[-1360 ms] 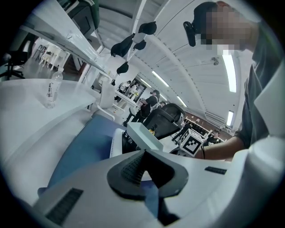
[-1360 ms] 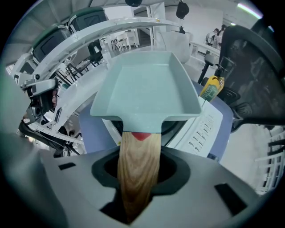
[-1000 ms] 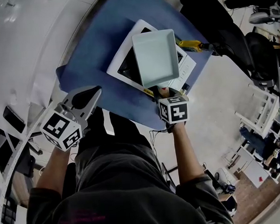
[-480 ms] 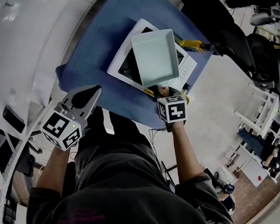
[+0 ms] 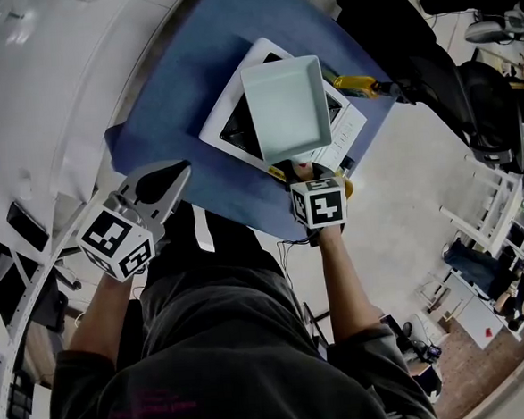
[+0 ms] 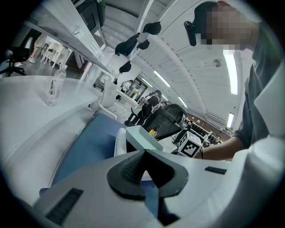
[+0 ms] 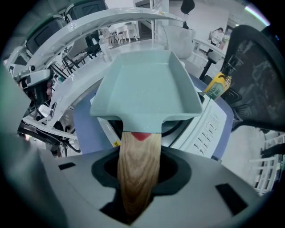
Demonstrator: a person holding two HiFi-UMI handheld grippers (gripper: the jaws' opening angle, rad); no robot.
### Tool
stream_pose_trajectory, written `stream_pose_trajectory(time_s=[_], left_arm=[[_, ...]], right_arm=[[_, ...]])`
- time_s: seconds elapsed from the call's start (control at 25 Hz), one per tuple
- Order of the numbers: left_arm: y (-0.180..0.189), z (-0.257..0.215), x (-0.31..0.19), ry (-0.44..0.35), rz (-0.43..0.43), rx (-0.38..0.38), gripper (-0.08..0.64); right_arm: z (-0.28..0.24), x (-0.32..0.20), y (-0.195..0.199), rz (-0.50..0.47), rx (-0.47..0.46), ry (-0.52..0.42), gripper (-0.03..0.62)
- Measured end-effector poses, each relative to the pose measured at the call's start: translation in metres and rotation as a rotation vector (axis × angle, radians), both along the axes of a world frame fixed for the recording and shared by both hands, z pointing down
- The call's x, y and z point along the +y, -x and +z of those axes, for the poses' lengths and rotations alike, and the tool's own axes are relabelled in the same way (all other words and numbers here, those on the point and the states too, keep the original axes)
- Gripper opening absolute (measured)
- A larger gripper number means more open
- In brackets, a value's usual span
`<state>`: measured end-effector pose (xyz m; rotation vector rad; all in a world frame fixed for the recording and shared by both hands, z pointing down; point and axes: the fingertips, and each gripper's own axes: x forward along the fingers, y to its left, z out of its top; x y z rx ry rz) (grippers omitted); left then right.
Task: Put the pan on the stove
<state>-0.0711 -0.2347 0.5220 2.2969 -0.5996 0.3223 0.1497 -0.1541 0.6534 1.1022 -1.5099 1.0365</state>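
A pale green square pan (image 5: pixel 286 108) with a wooden handle (image 7: pixel 138 169) is over the white stove (image 5: pixel 348 128), covering most of its black glass top. My right gripper (image 5: pixel 302 167) is shut on the handle at the stove's near edge; in the right gripper view the right gripper (image 7: pixel 139 178) has the wood running between both pads. Whether the pan (image 7: pixel 149 89) rests on the stove (image 7: pixel 209 124) or hangs just above it I cannot tell. My left gripper (image 5: pixel 174 170) is off the mat's near left corner, shut and empty, away from the pan (image 6: pixel 140 137).
A blue mat (image 5: pixel 181 75) lies under the stove on the white table. A yellow bottle (image 5: pixel 353 84) lies just beyond the stove's right side. A clear water bottle (image 6: pixel 53 91) stands on the far left counter. Office chairs stand beyond the table.
The right gripper and the pan have shifted slightly to the left over the stove. The left gripper has stayed where it was.
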Motion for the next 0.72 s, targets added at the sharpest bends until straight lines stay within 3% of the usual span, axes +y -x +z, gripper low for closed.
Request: stream_pose_trajectory(time_s=[0.32,0.72], left_arm=[[-0.003,-0.006,0.002,-0.011,0.013,-0.01,0.002],[-0.008,-0.014,0.008,-0.028,0.03,-0.026,0.002]], right_arm=[[0.0,-0.001,0.001,-0.001,0.0,-0.011,0.143],[-0.01,0.001,0.008,-0.017,-0.038,-0.064,0.238]])
